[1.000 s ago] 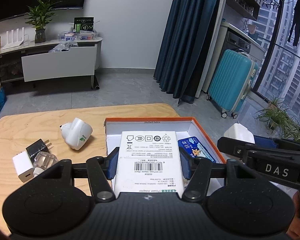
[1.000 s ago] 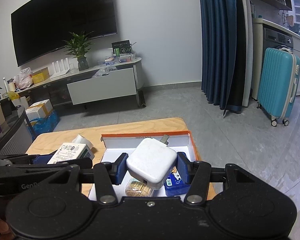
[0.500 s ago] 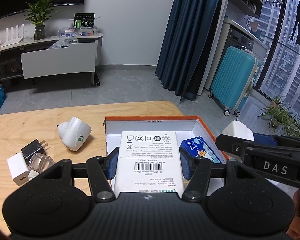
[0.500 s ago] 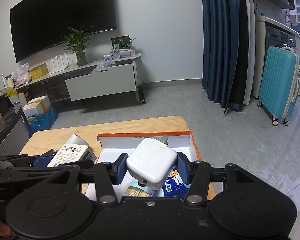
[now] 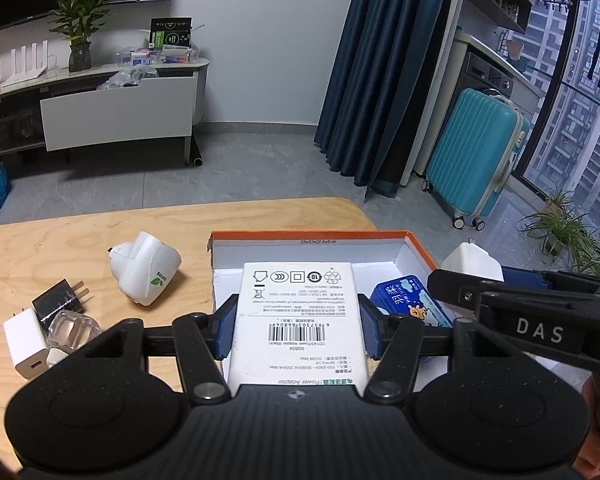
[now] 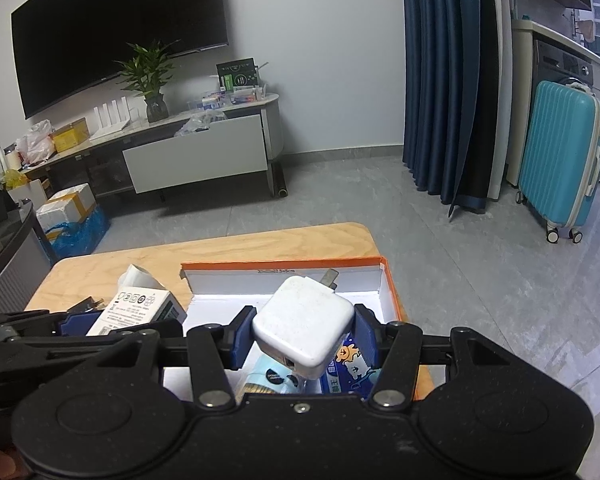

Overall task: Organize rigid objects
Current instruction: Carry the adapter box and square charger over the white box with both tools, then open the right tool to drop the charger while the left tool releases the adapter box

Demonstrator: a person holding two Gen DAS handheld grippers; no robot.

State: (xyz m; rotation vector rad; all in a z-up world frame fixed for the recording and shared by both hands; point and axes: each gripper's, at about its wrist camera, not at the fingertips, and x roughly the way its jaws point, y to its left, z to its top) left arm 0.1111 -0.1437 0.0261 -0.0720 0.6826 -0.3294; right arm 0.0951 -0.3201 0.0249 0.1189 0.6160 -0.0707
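My left gripper (image 5: pixel 296 330) is shut on a white power-adapter box (image 5: pixel 298 320) with a barcode label, held over the left part of the orange-rimmed cardboard box (image 5: pixel 308 235). My right gripper (image 6: pixel 302 338) is shut on a white square charger (image 6: pixel 302 326) with its prongs pointing away, held over the same orange-rimmed box (image 6: pixel 392 292). Inside lie a blue cartoon packet (image 5: pixel 408 300) and a round blue-lidded container (image 6: pixel 270 378). The right gripper also shows at the right edge of the left wrist view (image 5: pixel 512 300).
On the wooden table (image 5: pixel 72 240) left of the box lie a white rounded plug device (image 5: pixel 146 274), a black plug (image 5: pixel 58 300), a white charger (image 5: pixel 26 342) and a clear plastic piece (image 5: pixel 72 328). The table's far edge drops to grey floor.
The right gripper with the charger has moved forward and slightly down over the box, and more of the box contents shows beneath it. The left gripper has barely moved.
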